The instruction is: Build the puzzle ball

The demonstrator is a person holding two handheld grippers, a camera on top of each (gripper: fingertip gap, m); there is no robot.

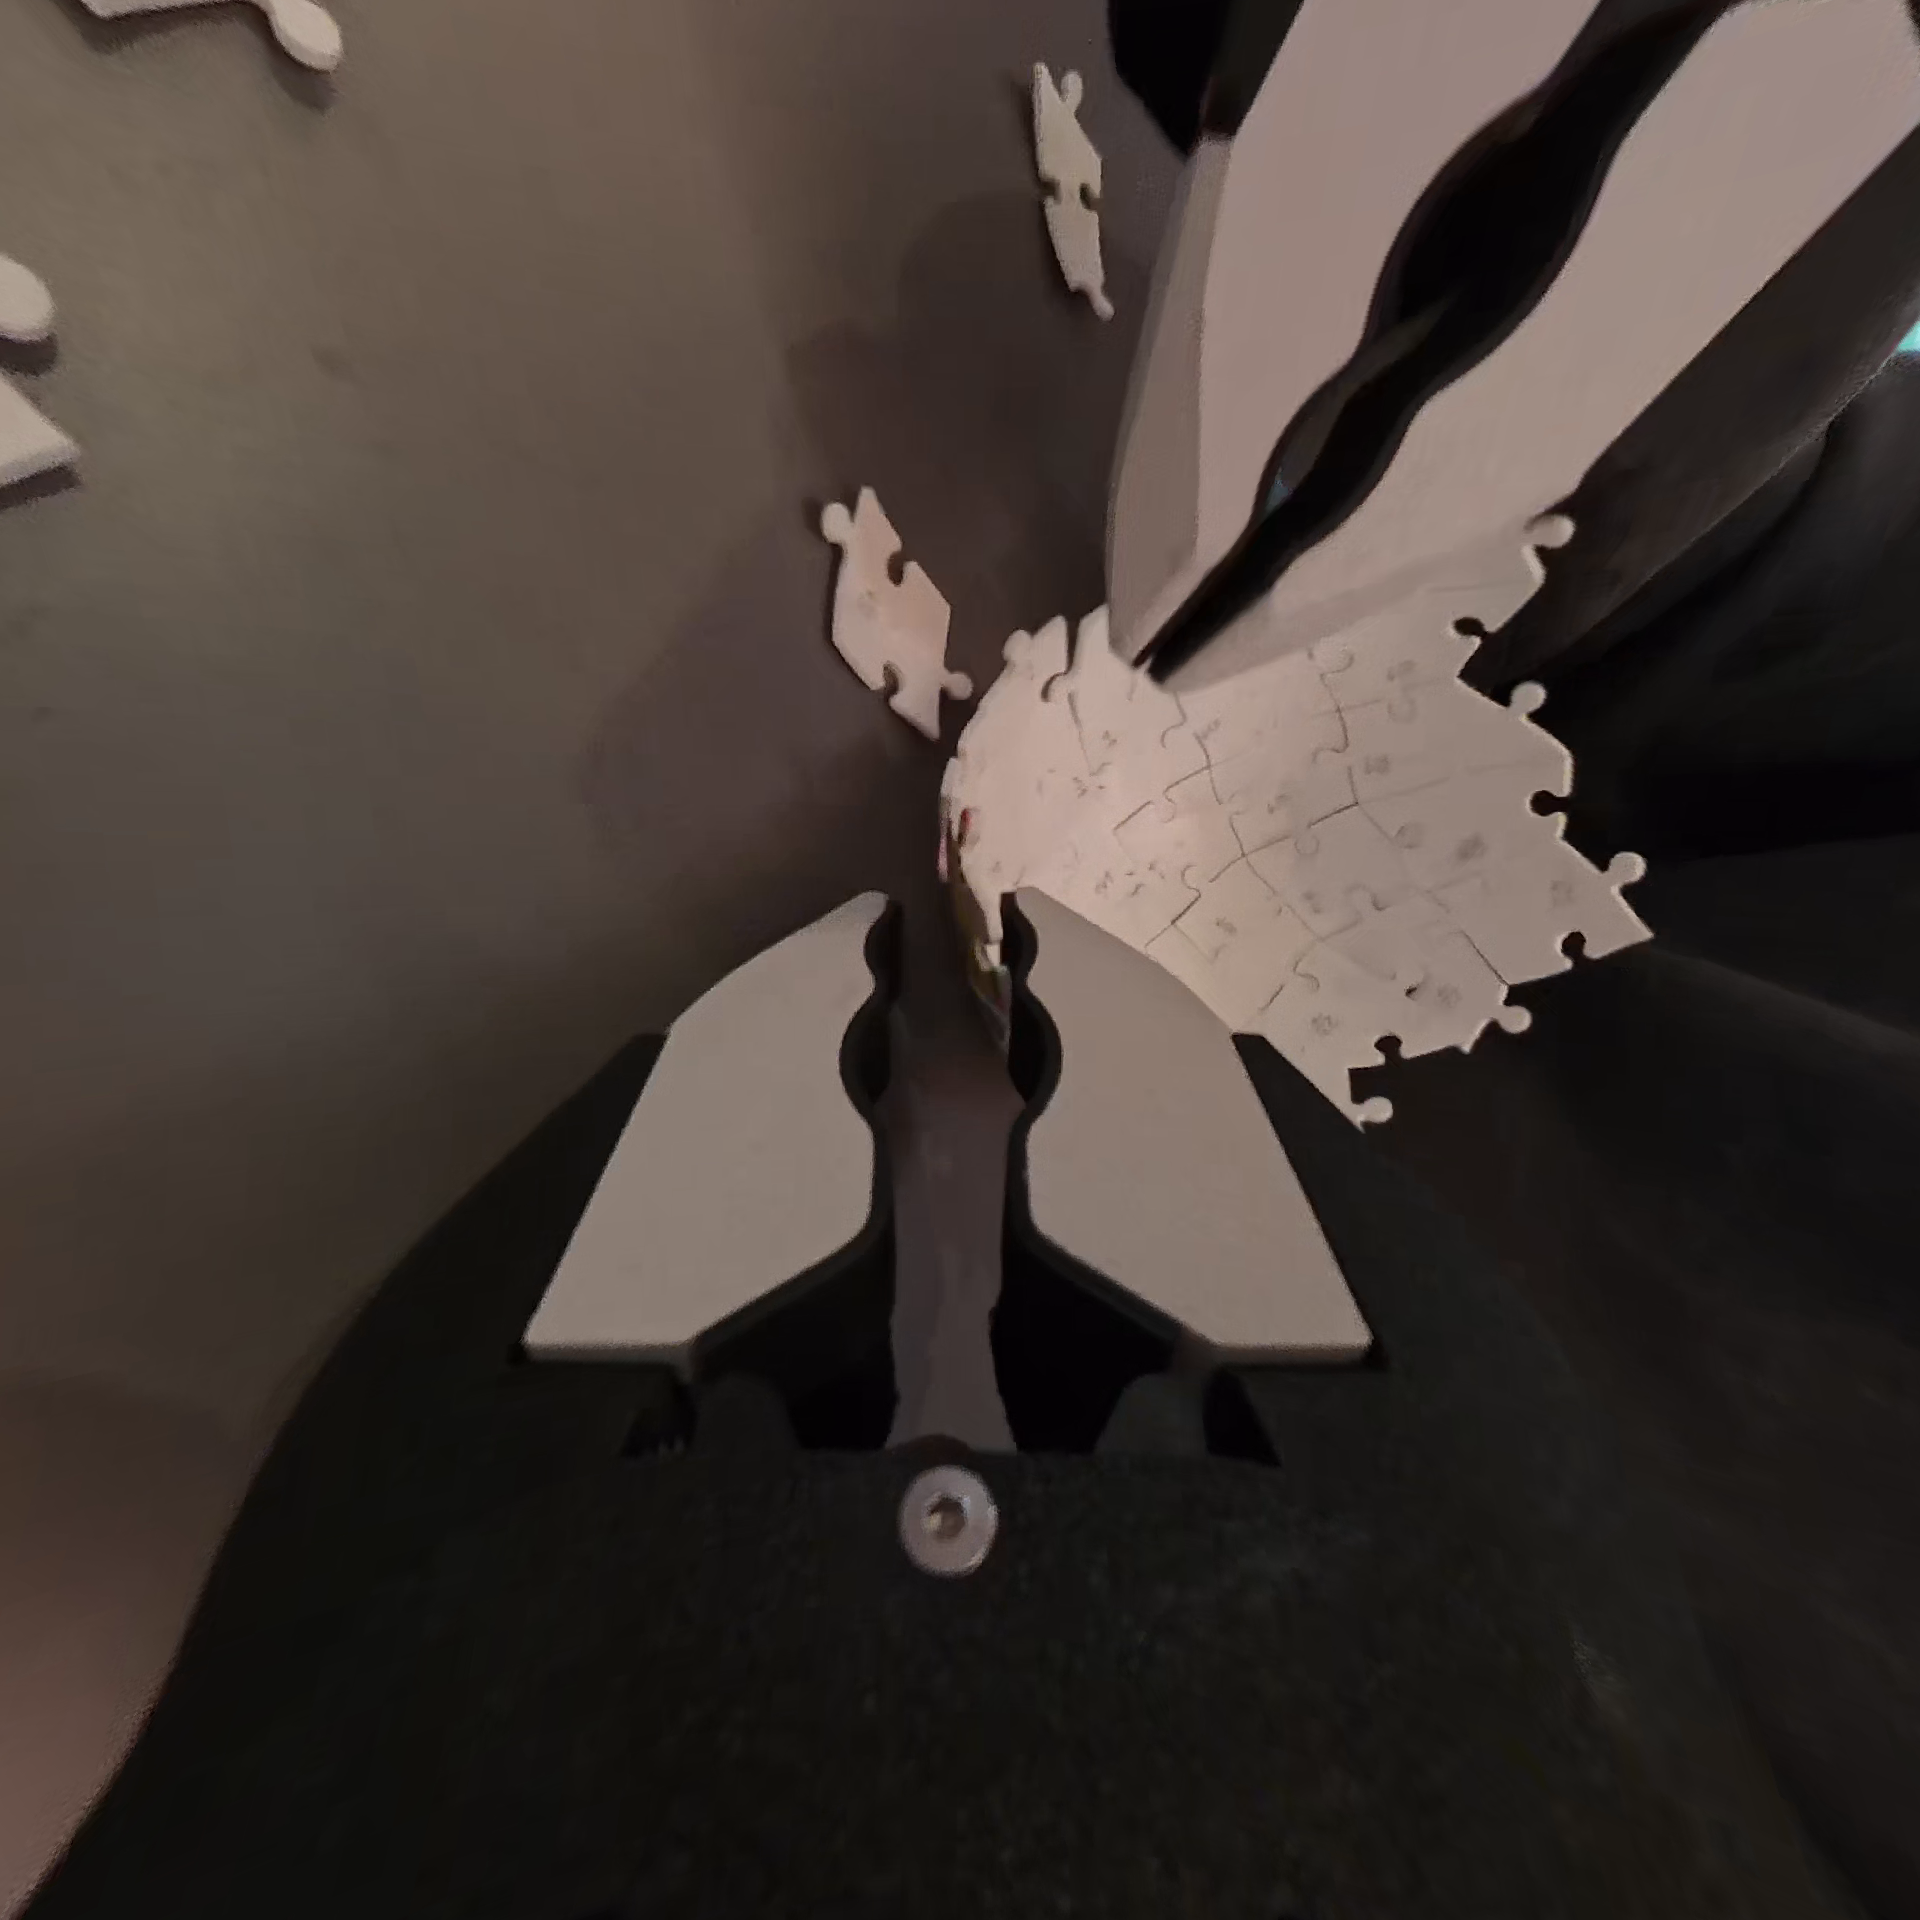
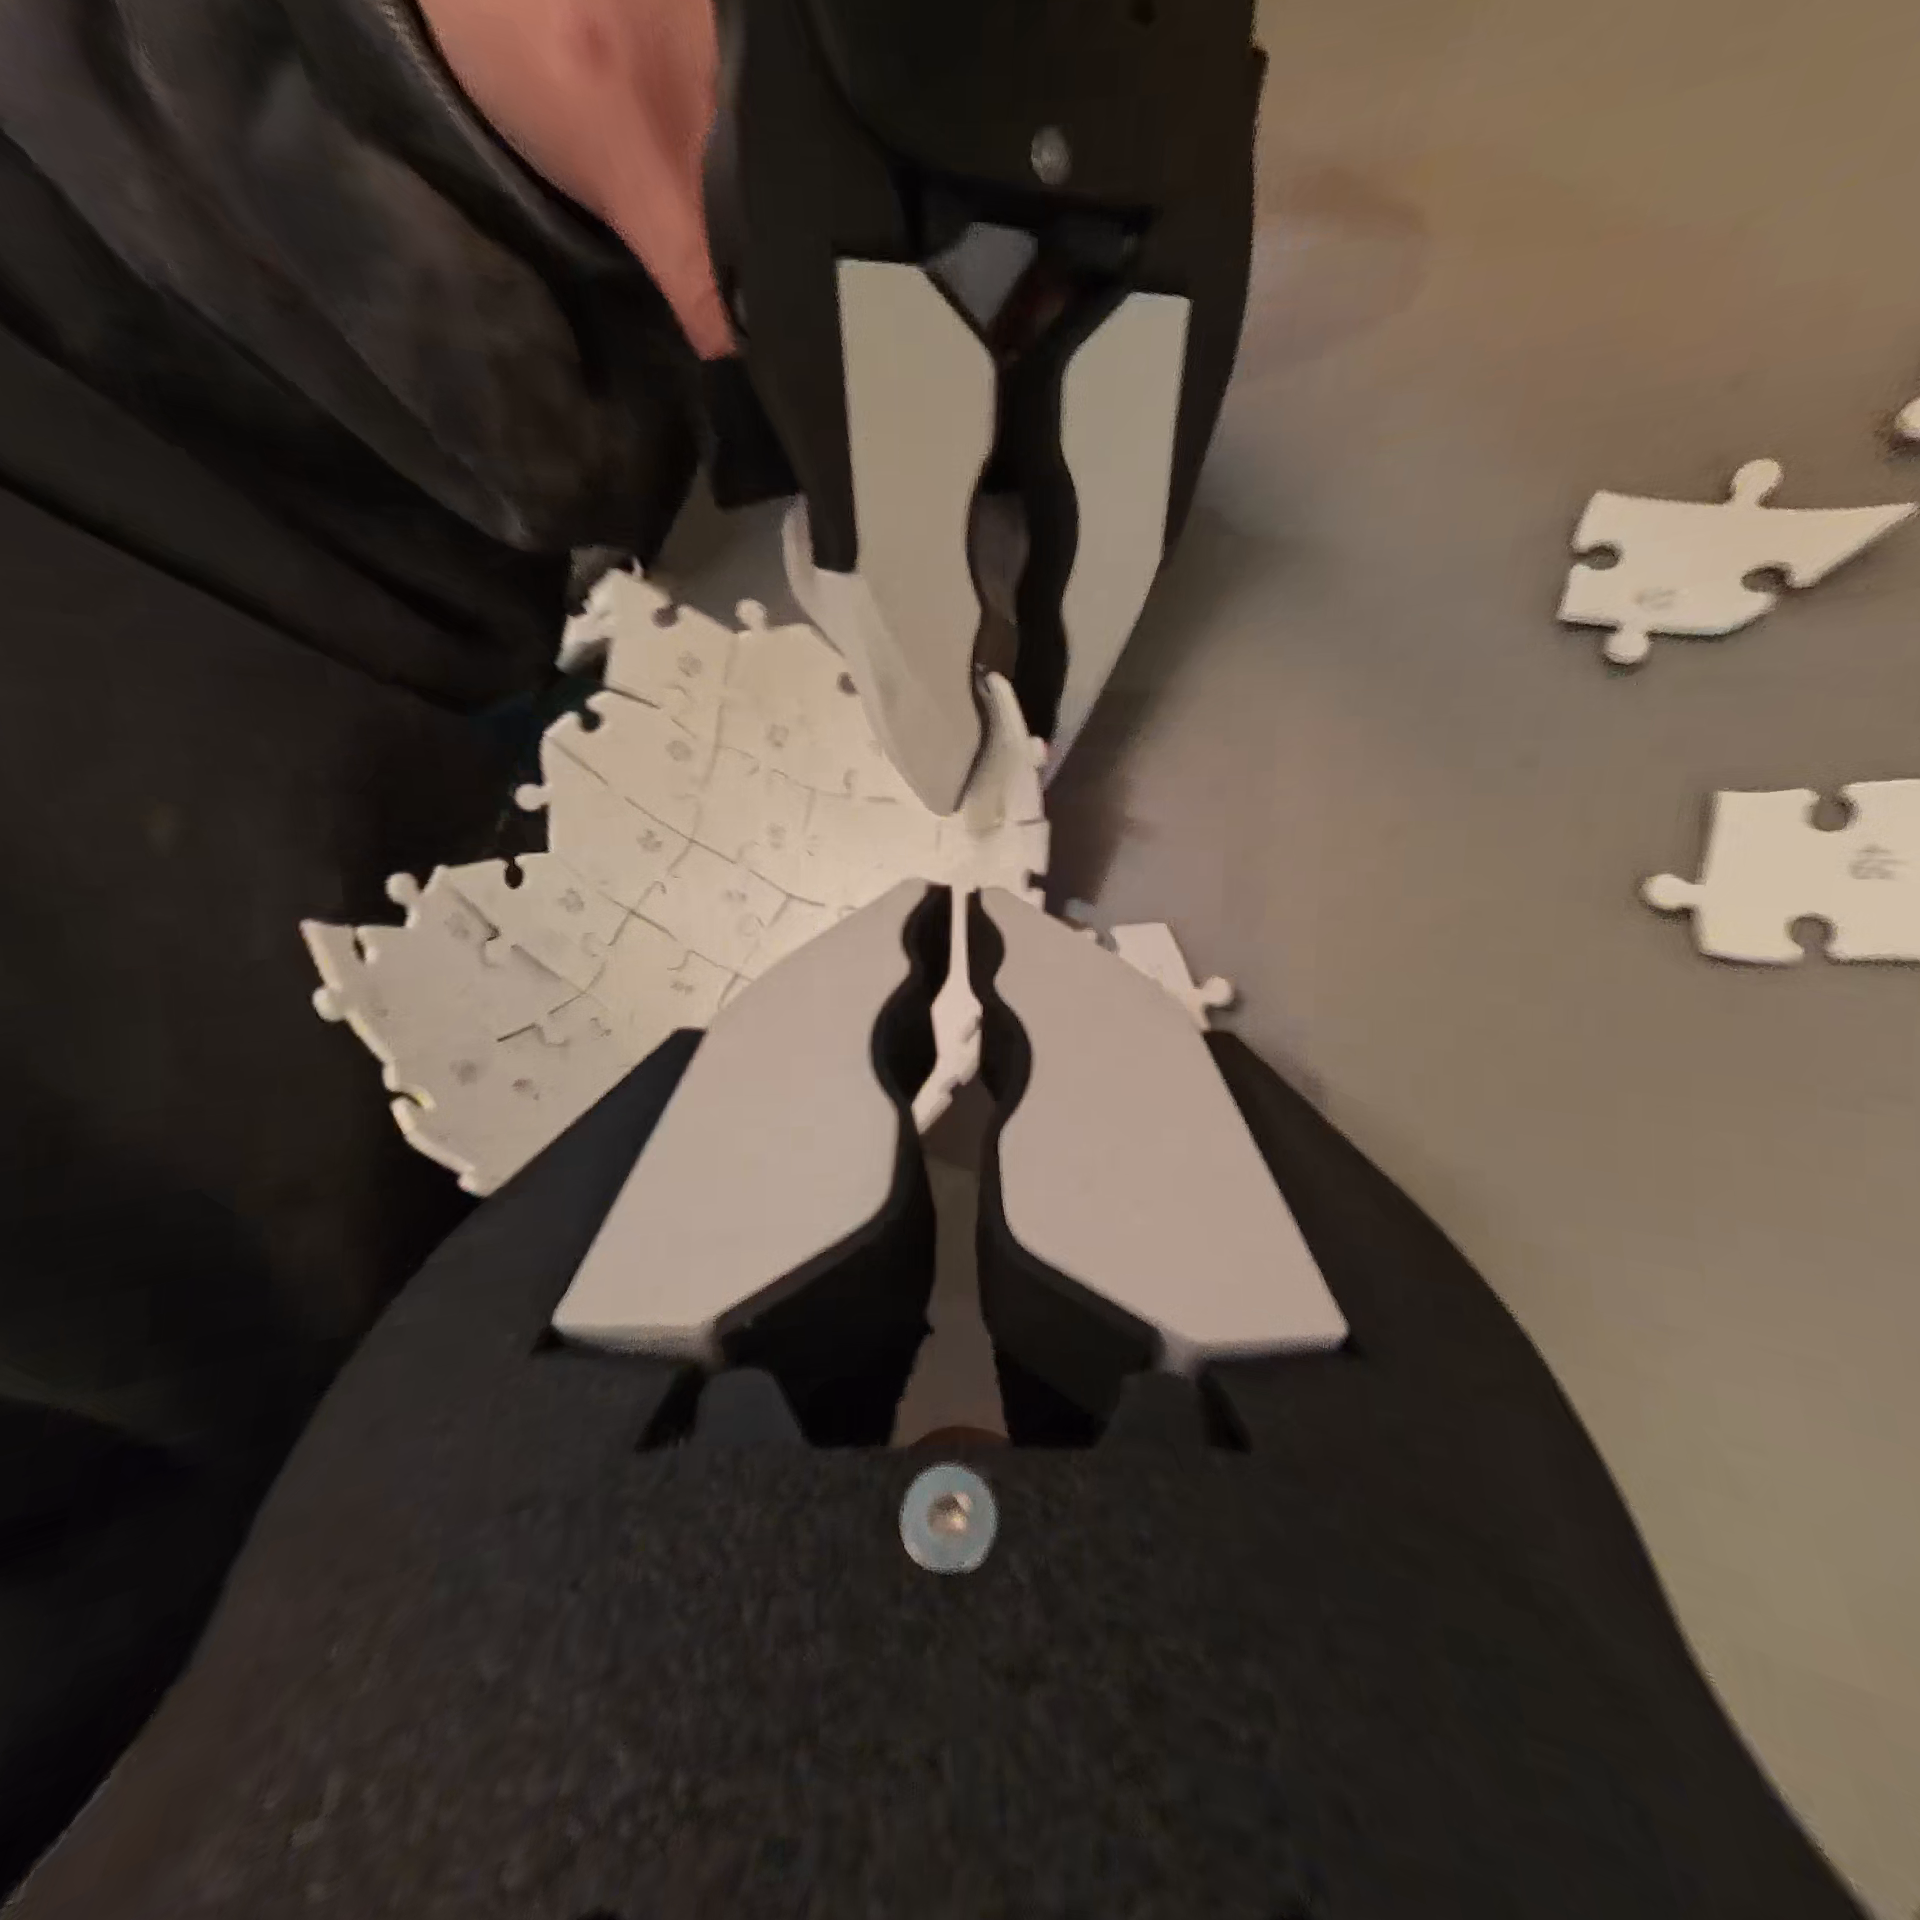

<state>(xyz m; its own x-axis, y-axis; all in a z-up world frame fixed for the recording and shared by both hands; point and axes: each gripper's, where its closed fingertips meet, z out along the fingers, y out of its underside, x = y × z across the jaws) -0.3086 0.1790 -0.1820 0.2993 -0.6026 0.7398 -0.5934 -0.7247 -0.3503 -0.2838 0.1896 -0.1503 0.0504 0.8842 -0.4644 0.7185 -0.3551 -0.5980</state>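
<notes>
The partly built puzzle ball (image 1: 1299, 831), a curved shell of joined white pieces with its inner side up, is held just above the grey worktop (image 1: 416, 727) at the near edge. The left gripper (image 1: 951, 914) is closed on the shell's rim, seen edge-on between its fingers. The right gripper (image 2: 961, 904) is closed thinly on a piece at the rim on the opposite side.

Both holds are narrow and taken at the rim. If the grippers are pulled apart or twisted against each other, the seams could be sprung and the shell split. If the right gripper's pinch is pressed in askew, a tab could be bent rather than seated. Loose pieces (image 2: 1704, 566) lie close by on the worktop and could be knocked by either gripper.
</notes>
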